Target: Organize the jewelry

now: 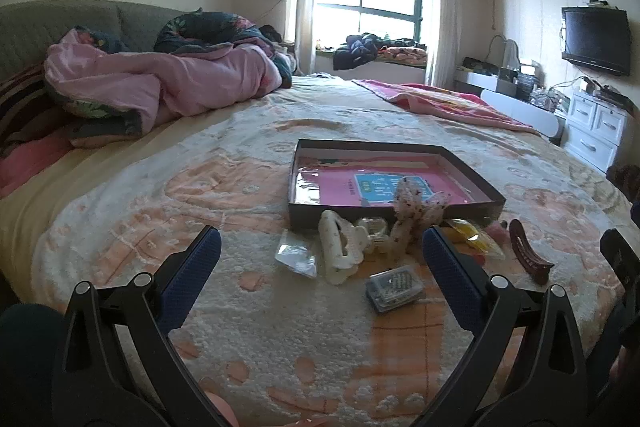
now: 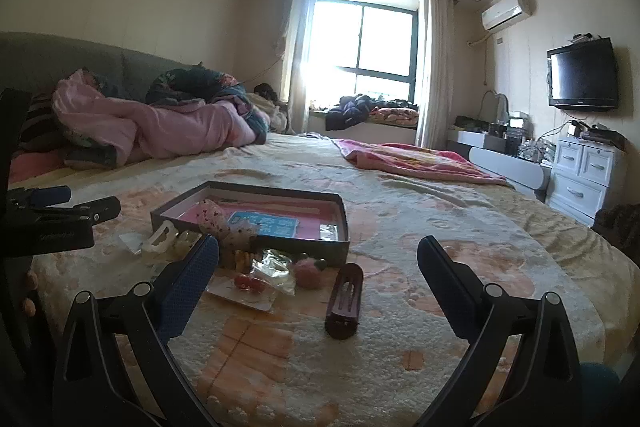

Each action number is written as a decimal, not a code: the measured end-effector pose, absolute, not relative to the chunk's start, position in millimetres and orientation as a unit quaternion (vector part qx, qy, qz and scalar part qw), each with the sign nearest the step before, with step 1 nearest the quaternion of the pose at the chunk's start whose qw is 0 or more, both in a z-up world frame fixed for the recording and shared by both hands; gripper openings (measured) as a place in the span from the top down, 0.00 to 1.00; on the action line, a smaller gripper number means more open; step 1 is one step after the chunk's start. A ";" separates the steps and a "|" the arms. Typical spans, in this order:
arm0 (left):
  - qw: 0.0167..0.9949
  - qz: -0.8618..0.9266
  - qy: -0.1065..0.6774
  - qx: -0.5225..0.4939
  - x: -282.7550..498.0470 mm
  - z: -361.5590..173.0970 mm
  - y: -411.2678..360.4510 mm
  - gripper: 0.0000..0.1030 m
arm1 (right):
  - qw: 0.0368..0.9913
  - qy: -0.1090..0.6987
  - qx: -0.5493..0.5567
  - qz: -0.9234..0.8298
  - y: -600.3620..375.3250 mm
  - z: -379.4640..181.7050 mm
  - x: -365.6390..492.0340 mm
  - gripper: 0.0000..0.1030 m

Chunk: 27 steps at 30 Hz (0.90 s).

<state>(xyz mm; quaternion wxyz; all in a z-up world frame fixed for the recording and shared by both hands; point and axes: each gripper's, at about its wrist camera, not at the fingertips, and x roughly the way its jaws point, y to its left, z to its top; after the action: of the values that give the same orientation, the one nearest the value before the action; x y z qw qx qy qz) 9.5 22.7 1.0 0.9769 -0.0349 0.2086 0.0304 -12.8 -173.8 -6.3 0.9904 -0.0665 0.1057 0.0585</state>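
Observation:
A shallow dark box (image 1: 476, 173) with a pink lining lies on the bed; it also shows in the right wrist view (image 2: 338, 227). In front of it lie a cream claw clip (image 1: 338, 251), a spotted scrunchie (image 1: 412, 211) leaning on the box's front wall, a small clear case (image 1: 394, 287), a clear packet (image 1: 298, 257), a yellow packet (image 1: 474, 239) and a dark red hair clip (image 1: 528, 251). The dark red clip (image 2: 346, 301) lies just ahead of my right gripper (image 2: 318, 251), which is open and empty. My left gripper (image 1: 322, 243) is open and empty, just short of the pile.
The bed's fuzzy peach blanket (image 1: 240, 307) carries everything. A pink duvet heap (image 1: 160, 83) lies at the far left and a pink blanket (image 1: 444, 101) at the far right. White drawers (image 2: 580, 179) and a TV (image 2: 582, 75) stand by the right wall.

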 end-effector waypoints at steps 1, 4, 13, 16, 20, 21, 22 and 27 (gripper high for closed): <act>0.977 0.033 0.209 -0.037 10.6 0.1 24.6 0.10 | 0.990 0.110 -0.068 0.065 -170.7 -6.3 -10.2 0.06; 0.976 0.041 0.210 -0.043 11.6 -0.1 29.9 0.10 | 0.988 0.113 -0.070 0.073 -168.4 -5.6 -6.8 0.06; 0.971 0.073 0.221 -0.061 22.5 -4.0 52.5 0.10 | 0.982 0.134 -0.073 0.112 -152.9 -2.9 14.2 0.06; 0.967 0.074 0.234 -0.067 29.0 -8.1 59.6 0.10 | 0.978 0.152 -0.069 0.126 -147.1 -5.1 26.0 0.06; 0.963 0.071 0.250 -0.072 36.6 -13.5 67.7 0.10 | 0.973 0.171 -0.070 0.140 -140.0 -9.4 40.6 0.06; 0.962 0.070 0.254 -0.073 38.7 -15.1 68.9 0.10 | 0.972 0.174 -0.069 0.142 -138.1 -10.4 43.0 0.06; 0.960 0.068 0.261 -0.074 41.2 -16.9 70.2 0.10 | 0.970 0.183 -0.068 0.148 -136.2 -12.3 48.1 0.06; 0.952 0.056 0.288 -0.083 53.3 -25.3 75.0 0.10 | 0.961 0.219 -0.063 0.155 -132.1 -21.4 68.1 0.06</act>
<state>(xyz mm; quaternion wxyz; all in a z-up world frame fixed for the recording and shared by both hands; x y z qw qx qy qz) 53.3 75.0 -25.3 0.9525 -0.0829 0.2876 0.0562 68.1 -132.1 -21.4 0.9614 -0.0627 0.2187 0.1548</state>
